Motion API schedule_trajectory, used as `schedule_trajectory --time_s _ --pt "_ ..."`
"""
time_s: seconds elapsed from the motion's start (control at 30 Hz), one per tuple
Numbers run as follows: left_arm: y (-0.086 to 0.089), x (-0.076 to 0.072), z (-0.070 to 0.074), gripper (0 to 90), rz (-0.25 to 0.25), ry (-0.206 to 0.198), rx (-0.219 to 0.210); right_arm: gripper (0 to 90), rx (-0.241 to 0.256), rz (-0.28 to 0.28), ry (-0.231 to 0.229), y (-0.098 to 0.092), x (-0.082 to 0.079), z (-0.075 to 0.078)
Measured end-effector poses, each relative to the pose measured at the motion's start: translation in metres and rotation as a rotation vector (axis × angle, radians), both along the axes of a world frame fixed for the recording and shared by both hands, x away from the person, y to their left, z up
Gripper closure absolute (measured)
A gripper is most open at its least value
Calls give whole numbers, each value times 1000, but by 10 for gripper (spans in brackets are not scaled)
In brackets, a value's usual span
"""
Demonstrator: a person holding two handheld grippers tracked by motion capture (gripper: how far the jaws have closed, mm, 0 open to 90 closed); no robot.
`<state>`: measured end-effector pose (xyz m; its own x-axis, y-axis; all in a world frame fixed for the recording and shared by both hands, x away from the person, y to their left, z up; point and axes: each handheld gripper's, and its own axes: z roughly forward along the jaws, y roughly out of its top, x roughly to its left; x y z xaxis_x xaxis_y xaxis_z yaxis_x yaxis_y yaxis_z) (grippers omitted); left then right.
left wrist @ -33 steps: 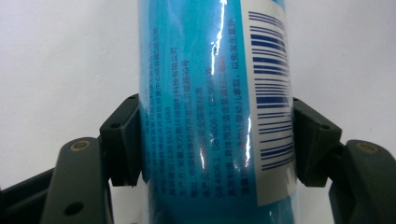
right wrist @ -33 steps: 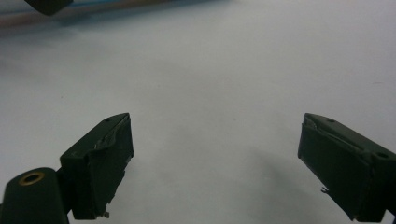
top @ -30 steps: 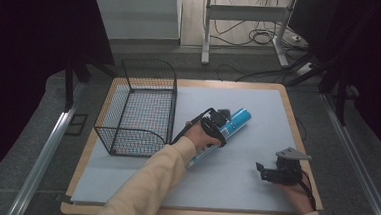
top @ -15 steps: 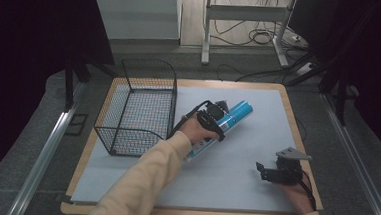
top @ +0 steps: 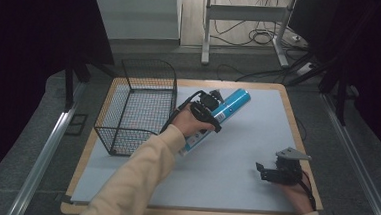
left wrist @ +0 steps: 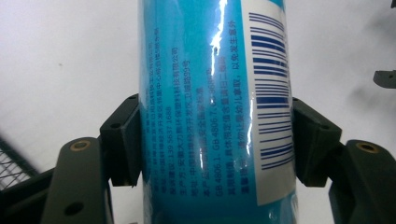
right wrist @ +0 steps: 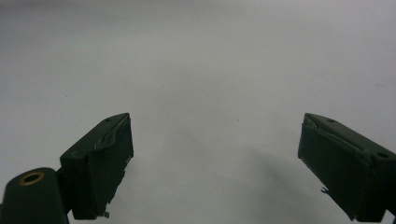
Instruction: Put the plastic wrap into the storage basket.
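Since the earlier frames the blue can (top: 219,118) is riding higher and farther toward the back of the table, its far end now tilting up and away while the left gripper (top: 206,110) is carrying it; the right gripper (top: 274,174) is staying where it was near the front right corner. Going large to small: the grey table mat (top: 246,141) is lying bare on its right half, the wire basket (top: 138,104) is standing open-topped on the left side, just beside the lifted can, and the can itself is hanging slantwise between basket and table middle, its lower end near the person's sleeve. Judged step: transport is under way, with the can already gripped and clear of the mat, probably heading for the basket. The next move is calling for a swing to the left over the basket rim, then a lowering before release, with care that the long can is clearing the wire wall. In the left gripper view the jaws are pinching the can (left wrist: 217,107) at mid-body, pads pressing flat on both sides of the printed label beside the barcode. In the right gripper view the jaws of that gripper (right wrist: 215,163) are standing spread wide over bare mat, holding and touching nothing
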<state>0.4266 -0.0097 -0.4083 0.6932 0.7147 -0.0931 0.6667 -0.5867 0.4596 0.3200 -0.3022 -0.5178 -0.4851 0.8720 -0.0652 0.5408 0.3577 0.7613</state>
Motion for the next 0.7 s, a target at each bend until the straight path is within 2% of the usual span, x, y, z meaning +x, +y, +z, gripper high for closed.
schedule_trajectory --time_s 0.3,0.37,0.7 --pt "13 -3 19 315 12 -34 -23 103 -1 -2 0 0 0 0" --pt "19 -5 27 315 21 -49 -37 103 0 -1 0 0 0 0" --pt "40 -5 51 315 50 -87 -80 103 0 0 5 0 0 0"
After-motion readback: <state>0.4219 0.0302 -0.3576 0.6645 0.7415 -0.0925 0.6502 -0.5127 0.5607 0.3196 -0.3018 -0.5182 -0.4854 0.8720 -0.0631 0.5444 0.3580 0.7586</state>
